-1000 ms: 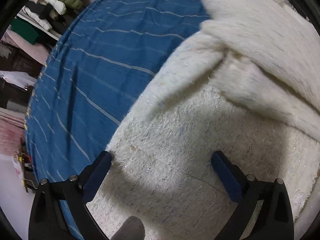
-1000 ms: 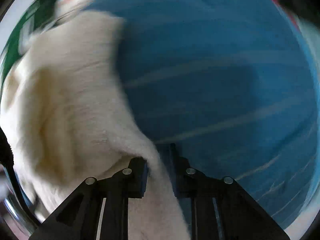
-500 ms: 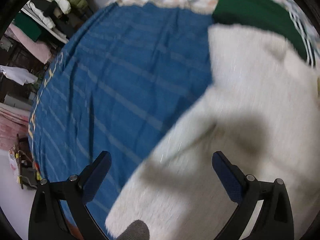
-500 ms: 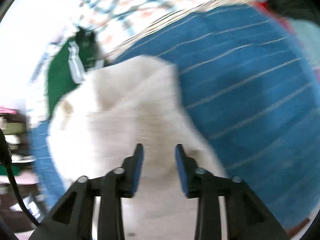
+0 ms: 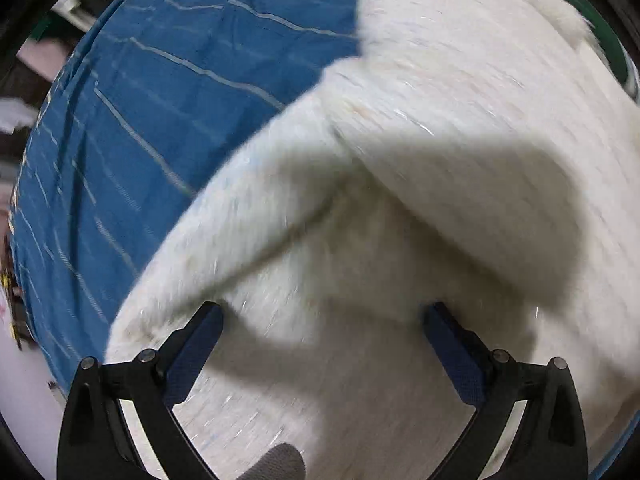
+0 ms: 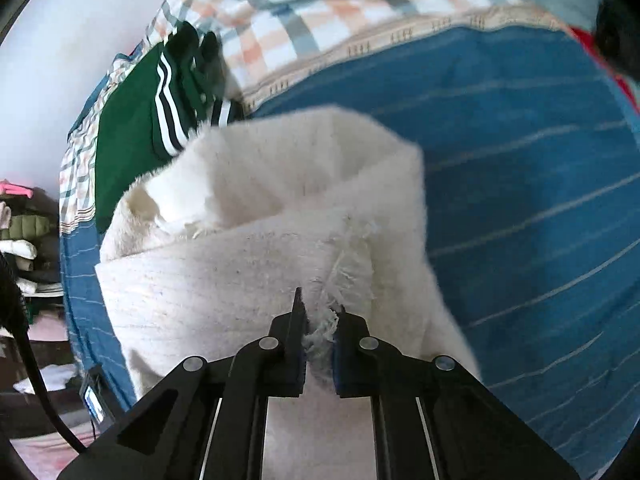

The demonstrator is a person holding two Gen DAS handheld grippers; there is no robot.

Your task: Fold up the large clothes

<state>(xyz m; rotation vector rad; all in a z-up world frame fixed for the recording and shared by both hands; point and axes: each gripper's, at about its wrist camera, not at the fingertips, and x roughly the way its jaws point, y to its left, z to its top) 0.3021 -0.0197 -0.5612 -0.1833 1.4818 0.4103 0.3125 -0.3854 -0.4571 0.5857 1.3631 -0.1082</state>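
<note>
Since half a second ago the right gripper (image 6: 318,322) has closed its jaws: they stood apart over the cloth then, and now clench a frayed tuft at the edge of the white fleece garment (image 6: 280,208). Its view also shifted, with more of the checked sheet (image 6: 320,0) showing at the top. Left view changed too: the green garment and the checked sheet that showed along its top half a second ago are mostly out of frame, and the fleece now fills most of the picture. Biggest surface is the blue bedspread (image 5: 160,120), a flat woven cloth with thin pale stripes and a tan woven border at its far edge, lying over the bed. The fleece lies on it, thick, fuzzy and cream-white, with a rounded flap doubled over the lower layer and a soft diagonal crease where the two meet; the underside near the right jaws looks flatter and ribbed. Beyond it sits the green garment (image 6: 132,128), smooth knit with white stripes, touching the far edge of the fleece. Left gripper (image 5: 322,316) hangs over the fleece with jaws spread wide, blue textured pads well apart, nothing pinched between them. Both views are motion-blurred.
</note>
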